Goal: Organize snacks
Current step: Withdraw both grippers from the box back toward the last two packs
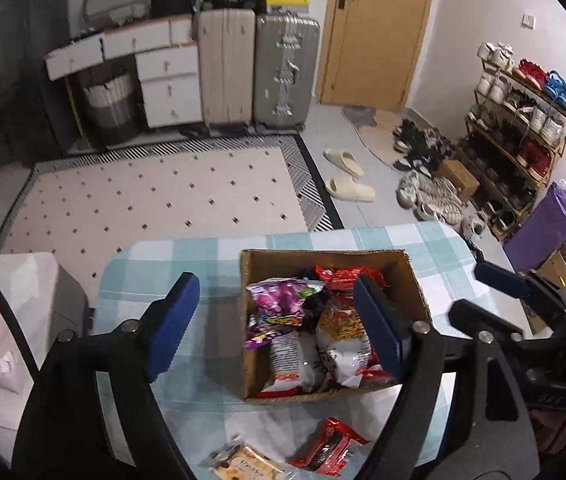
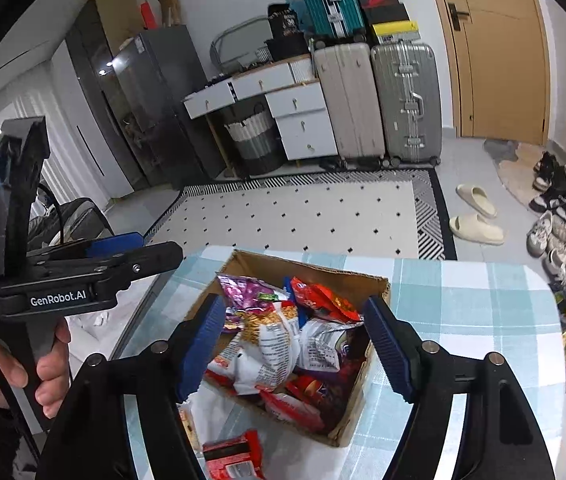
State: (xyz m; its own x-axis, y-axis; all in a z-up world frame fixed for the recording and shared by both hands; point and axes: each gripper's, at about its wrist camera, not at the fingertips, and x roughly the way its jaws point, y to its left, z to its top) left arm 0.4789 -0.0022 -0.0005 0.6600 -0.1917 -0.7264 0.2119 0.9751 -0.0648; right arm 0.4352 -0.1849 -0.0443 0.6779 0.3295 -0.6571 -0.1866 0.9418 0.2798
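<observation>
Box: cardboard, mid-table, stuffed w/ snack bags.
Loose packs: red pack & tan pack by near table edge.
Left gripper: jaws spread, empty.
Right gripper: jaws spread, empty, above box.
Table: checked cloth.

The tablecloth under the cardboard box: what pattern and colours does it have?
The tablecloth is a light blue and white check, clearest in the right wrist view.

A box stands on the table, packets piled in it. Before it lie two more packets. Behind the table lies a rug.
</observation>
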